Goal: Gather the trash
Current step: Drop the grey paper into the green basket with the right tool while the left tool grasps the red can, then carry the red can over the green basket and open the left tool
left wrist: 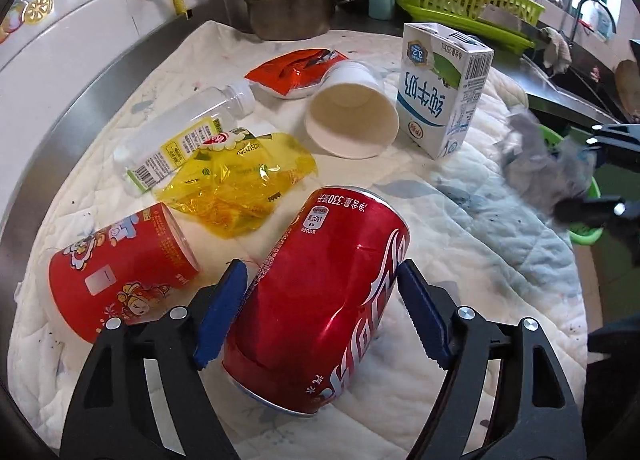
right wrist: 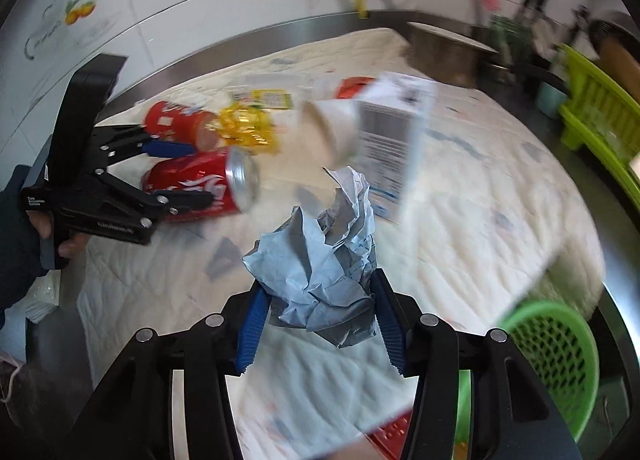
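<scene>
A red cola can (left wrist: 320, 300) lies on its side on the white quilted cloth (left wrist: 500, 280). My left gripper (left wrist: 320, 266) straddles the can with a blue pad on each side; the jaws stand open, a sliver of gap at the left pad. In the right wrist view the same left gripper (right wrist: 200, 174) brackets the can (right wrist: 200, 184), held by a person's hand. My right gripper (right wrist: 320, 286) is shut on a crumpled blue-grey paper (right wrist: 320, 260), lifted above the cloth. A green basket (right wrist: 556, 352) sits low at the right, past the cloth's edge.
On the cloth lie a red printed cup (left wrist: 120, 272), a yellow wrapper (left wrist: 240, 184), a clear bottle (left wrist: 188, 128), a white paper cup (left wrist: 352, 116), a red snack bag (left wrist: 296, 72) and an upright milk carton (left wrist: 440, 88). A metal pot (left wrist: 292, 16) and green dish rack (left wrist: 460, 0) stand behind.
</scene>
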`<state>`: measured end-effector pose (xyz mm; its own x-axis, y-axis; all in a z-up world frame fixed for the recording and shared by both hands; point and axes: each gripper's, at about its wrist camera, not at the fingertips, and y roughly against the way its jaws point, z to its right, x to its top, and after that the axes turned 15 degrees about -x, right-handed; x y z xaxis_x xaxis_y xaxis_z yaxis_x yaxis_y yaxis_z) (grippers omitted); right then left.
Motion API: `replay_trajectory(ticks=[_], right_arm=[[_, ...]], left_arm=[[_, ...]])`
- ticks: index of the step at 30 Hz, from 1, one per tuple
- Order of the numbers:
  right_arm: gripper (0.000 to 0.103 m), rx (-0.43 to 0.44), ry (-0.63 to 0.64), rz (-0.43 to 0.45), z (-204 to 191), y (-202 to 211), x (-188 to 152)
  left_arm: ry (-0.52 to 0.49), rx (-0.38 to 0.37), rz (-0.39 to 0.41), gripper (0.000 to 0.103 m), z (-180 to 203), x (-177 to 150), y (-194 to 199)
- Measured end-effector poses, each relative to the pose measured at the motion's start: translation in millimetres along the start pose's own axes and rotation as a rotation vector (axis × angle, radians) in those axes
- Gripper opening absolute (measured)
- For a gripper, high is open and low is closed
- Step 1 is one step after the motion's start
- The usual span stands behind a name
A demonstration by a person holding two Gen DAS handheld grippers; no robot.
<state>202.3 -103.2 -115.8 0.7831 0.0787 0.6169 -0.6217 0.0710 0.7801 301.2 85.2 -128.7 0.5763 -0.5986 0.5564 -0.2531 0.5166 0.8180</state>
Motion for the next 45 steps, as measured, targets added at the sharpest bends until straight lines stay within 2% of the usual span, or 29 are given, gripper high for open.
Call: replay_trajectory(ticks=[6, 11, 17, 19, 21, 23, 31, 38, 45], right_arm=[[0.049, -0.138, -0.107, -0.025, 53.6, 12.8, -34.7], [0.05, -0.245, -0.176, -0.094, 93.9, 1.6, -66.2], [0.052, -0.317, -0.218, -0.188, 131.2, -19.7, -103.5], [0.055, -0.332, -0.23, -0.212, 141.8, -24.5, -114.7], [0.062, -0.338, -0.241, -0.223, 148.6, -25.2, -120.9], [0.07, -0.355, -0.254, -0.216, 156.0, -20.1, -128.4], [0.078, -0.368, -0.284, -0.146, 175.4, 22.8, -142.8], [0.082, -0.4, -0.312, -0.049, 191.2, 75.0, -146.4], [0.083, -0.424, -0.335, -0.024, 203.2, 101.5, -158.7]], left_arm=[[0.022, 0.038, 0.022, 0.072, 15.3, -2.4, 4.7], [0.04, 0.033, 0.049, 0.07, 35.2, -2.3, 12.3], [0.056, -0.025, 0.09, 0.068, 76.7, 5.9, 16.1], [0.05, -0.047, 0.102, 0.068, 94.0, 10.8, 14.4], [0.036, -0.075, 0.113, 0.067, 114.2, 17.2, 11.1], [0.023, -0.098, 0.121, 0.067, 129.7, 22.7, 7.7], [-0.01, -0.191, 0.102, 0.066, 196.7, 50.1, -31.1], [0.009, -0.259, 0.01, 0.065, 243.3, 67.9, -91.0], [0.024, -0.293, -0.084, 0.06, 281.5, 75.0, -149.1]])
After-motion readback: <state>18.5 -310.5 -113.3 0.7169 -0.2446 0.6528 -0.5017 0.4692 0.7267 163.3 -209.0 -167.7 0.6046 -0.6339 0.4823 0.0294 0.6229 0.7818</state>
